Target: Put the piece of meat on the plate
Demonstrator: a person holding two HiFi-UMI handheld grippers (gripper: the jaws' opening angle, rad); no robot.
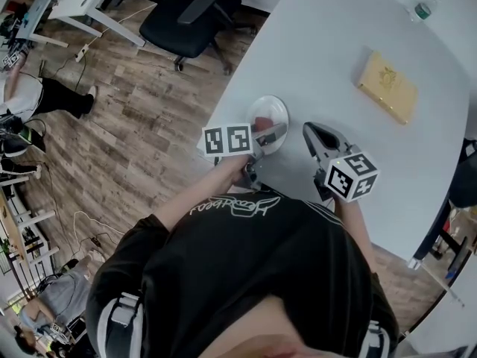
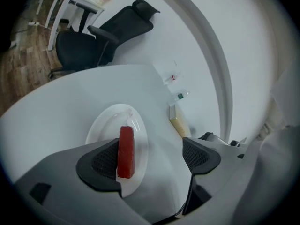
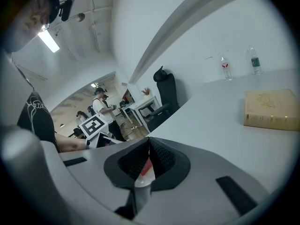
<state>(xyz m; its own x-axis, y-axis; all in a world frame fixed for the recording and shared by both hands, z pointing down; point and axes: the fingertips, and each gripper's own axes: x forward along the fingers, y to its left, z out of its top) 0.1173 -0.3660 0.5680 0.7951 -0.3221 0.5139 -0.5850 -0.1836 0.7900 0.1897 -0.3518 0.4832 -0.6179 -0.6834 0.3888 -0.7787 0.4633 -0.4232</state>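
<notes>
Two hand-held grippers are seen over the pale desk, both close to the person's body. The left hand-held gripper is shown with its jaws wide apart and clamped on nothing. The piece of meat, a red strip, is seen just against the inner face of one dark pad, while the other pad is well clear of it. The meat is seen over the near part of the white plate. Whether it rests fully on the plate or leans on the pad cannot be told.

In the head view the left hand-held gripper is reached over the plate, and the meat is seen as a reddish patch inside the rim. The plate is set near the curved desk edge.

The right hand-held gripper is held with its jaws together at the tips and with nothing gripped. Only a sliver of white and red is visible through the narrow slit behind them. In the head view it is found just beside the plate, on the person's right side.

Farther out on the desk a tan book is laid flat, well apart from the plate. Two bottles are stood near the far edge. A black office chair is parked on the wooden floor beyond the desk.
</notes>
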